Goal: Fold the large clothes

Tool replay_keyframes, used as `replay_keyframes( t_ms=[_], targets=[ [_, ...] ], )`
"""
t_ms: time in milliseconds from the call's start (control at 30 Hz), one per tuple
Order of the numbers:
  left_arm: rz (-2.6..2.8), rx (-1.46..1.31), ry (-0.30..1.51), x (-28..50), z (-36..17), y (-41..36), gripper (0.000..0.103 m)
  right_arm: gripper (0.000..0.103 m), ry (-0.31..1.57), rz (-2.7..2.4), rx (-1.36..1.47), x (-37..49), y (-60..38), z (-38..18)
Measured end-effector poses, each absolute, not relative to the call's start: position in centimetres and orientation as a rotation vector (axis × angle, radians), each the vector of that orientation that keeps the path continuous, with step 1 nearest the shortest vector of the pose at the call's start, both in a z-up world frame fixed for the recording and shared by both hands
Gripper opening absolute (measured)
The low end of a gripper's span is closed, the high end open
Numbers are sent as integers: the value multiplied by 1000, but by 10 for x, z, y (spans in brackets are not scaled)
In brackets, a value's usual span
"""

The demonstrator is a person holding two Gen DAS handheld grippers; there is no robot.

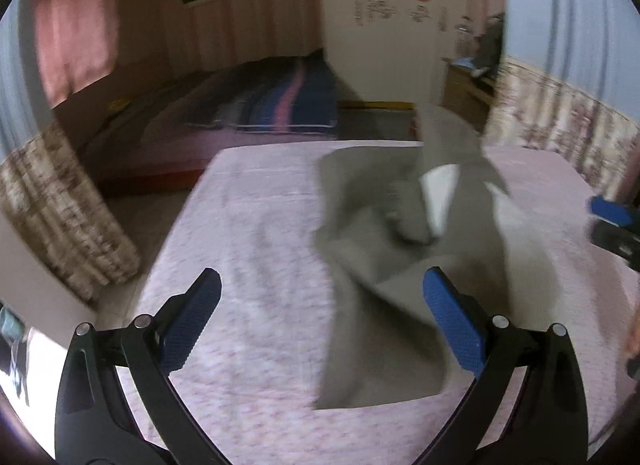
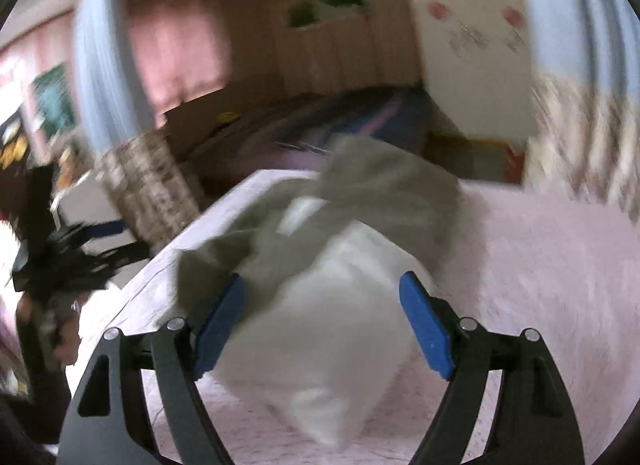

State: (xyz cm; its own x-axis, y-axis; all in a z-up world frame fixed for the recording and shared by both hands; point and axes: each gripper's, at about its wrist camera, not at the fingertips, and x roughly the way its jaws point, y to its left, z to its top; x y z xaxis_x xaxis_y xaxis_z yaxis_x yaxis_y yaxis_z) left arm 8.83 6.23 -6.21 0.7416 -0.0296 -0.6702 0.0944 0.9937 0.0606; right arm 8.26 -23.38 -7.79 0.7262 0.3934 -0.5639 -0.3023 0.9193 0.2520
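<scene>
Gaping wide, the left gripper [image 1: 322,323] has its blue-padded jaws spread with nothing between them; it hangs over the pink bedspread [image 1: 248,249] of the bed, not touching the cloth. The grey garment [image 1: 372,277] lies just ahead and right of these jaws, crumpled, with its near edge flat on the bedspread and its far part bunched up and lifted, showing a pale inner patch. Heavy blur on the raised part, so the exact shape there is unclear.

Right gripper [image 2: 320,325] also has its jaws parted, pads clear of fabric on both sides as far as the blur lets me tell. A whitish, lighter part of the garment [image 2: 320,345] sits in the gap between the pads, apparently loose, not pinched; the grey rest piles up behind it toward the far edge of the bed.

In the left wrist view the right gripper shows at the right border as a blue and black shape. In the right wrist view the left gripper [image 2: 76,249] shows at the left border, blurred, with part of a hand [image 2: 64,339] below it.

Around the bed: a second bed with a dark striped cover [image 1: 280,101] behind, pink curtains [image 1: 76,37] at the far wall, a white door [image 1: 384,25] with red stickers, patterned drapes on both sides.
</scene>
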Motion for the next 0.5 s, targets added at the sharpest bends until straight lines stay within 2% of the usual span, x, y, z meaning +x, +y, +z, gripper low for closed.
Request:
replay_keyframes(
  t_ms=[200, 233, 267, 300, 333, 367, 433, 500],
  targets=[
    [-152, 167, 796, 112, -88, 4, 100, 80, 787, 356, 314, 132, -271, -137],
    [-152, 183, 824, 121, -98, -4, 100, 77, 804, 378, 341, 135, -268, -145],
    [-149, 196, 843, 127, -107, -7, 98, 59, 810, 403, 365, 140, -268, -153],
    [-137, 215, 868, 133, -118, -11, 88, 51, 812, 435, 384, 142, -267, -158],
    [-132, 222, 880, 135, -123, -11, 61, 45, 810, 447, 383, 142, -264, -159],
    [-129, 214, 903, 138, -130, -8, 39, 35, 805, 443, 361, 143, -261, -159],
    [-129, 192, 922, 139, -135, 4, 34, 24, 791, 433, 298, 141, -253, -153],
    [-115, 183, 925, 136, -138, 14, 27, 20, 776, 420, 255, 140, -240, -146]
  ],
)
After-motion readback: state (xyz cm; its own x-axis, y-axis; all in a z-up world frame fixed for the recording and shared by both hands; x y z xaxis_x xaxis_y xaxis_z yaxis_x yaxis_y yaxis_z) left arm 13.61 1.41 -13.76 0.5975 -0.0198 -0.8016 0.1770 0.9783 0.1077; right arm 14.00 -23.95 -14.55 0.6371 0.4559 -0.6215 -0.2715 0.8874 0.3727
